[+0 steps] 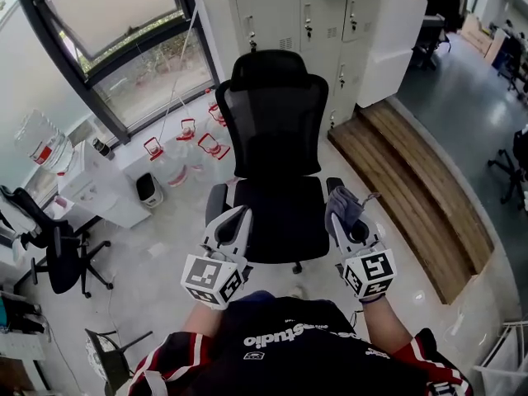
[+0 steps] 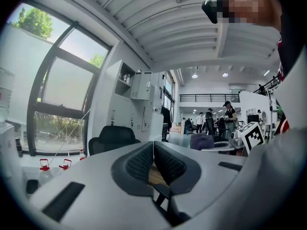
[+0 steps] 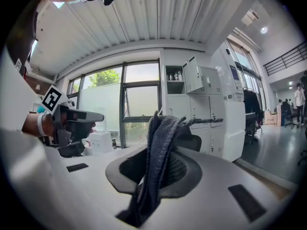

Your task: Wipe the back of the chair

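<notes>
A black office chair (image 1: 276,151) with a mesh back and headrest stands in front of me, its seat toward me. In the left gripper view only its headrest (image 2: 113,137) shows. My left gripper (image 1: 234,219) hovers over the seat's left edge, shut with nothing between its pads (image 2: 144,162). My right gripper (image 1: 344,214) is raised by the right armrest, shut on a grey cloth (image 1: 343,203). In the right gripper view that cloth (image 3: 157,163) stands up between the jaws and hides most of the chair behind it.
White lockers (image 1: 301,15) stand behind the chair, a wooden platform (image 1: 412,180) to its right. Water jugs with red caps (image 1: 186,139) sit by the window on the left. Another black chair (image 1: 58,254) stands at the left.
</notes>
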`<action>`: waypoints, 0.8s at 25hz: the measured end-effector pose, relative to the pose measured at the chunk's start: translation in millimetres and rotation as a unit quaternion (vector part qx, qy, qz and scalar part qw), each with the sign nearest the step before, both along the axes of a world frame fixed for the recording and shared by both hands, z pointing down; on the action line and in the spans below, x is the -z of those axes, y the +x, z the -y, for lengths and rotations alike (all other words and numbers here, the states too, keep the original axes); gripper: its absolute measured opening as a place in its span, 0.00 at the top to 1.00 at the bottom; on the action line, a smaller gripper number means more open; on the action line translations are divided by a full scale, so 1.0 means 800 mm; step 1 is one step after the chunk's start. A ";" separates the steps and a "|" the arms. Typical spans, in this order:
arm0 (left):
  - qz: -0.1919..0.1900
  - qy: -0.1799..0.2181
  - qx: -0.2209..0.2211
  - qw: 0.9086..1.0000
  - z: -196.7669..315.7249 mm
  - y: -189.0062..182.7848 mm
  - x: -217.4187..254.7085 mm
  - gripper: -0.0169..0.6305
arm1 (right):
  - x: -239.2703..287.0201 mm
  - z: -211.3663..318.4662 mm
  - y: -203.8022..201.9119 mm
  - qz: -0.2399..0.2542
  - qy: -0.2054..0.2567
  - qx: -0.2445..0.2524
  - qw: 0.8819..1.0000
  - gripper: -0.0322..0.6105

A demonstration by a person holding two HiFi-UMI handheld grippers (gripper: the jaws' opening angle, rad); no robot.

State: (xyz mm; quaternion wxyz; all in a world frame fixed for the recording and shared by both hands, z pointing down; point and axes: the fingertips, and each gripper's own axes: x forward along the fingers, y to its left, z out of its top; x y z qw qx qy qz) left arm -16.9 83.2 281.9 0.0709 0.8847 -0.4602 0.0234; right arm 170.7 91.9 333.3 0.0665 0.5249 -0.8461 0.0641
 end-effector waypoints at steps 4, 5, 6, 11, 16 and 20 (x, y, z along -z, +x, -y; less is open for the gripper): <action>0.012 0.003 0.003 1.000 0.031 0.010 -0.001 0.93 | -0.010 0.034 0.014 0.009 -0.005 -0.009 1.000 0.83; 0.017 0.003 0.007 1.000 0.038 0.010 -0.004 0.93 | -0.014 0.041 0.015 0.011 -0.007 -0.010 1.000 0.83; 0.022 0.002 0.012 1.000 0.045 0.010 -0.008 0.93 | -0.017 0.048 0.016 0.012 -0.009 -0.012 1.000 0.83; 0.021 -0.001 0.017 1.000 0.093 0.006 -0.024 0.94 | -0.028 0.089 0.014 0.015 -0.018 -0.025 0.999 0.83; 0.014 -0.003 0.016 1.000 0.159 -0.008 -0.031 0.94 | -0.032 0.146 0.001 0.007 -0.026 -0.037 0.999 0.83; 0.024 0.000 0.022 0.999 0.230 -0.032 -0.038 0.94 | -0.043 0.210 -0.021 0.004 -0.034 -0.051 0.998 0.83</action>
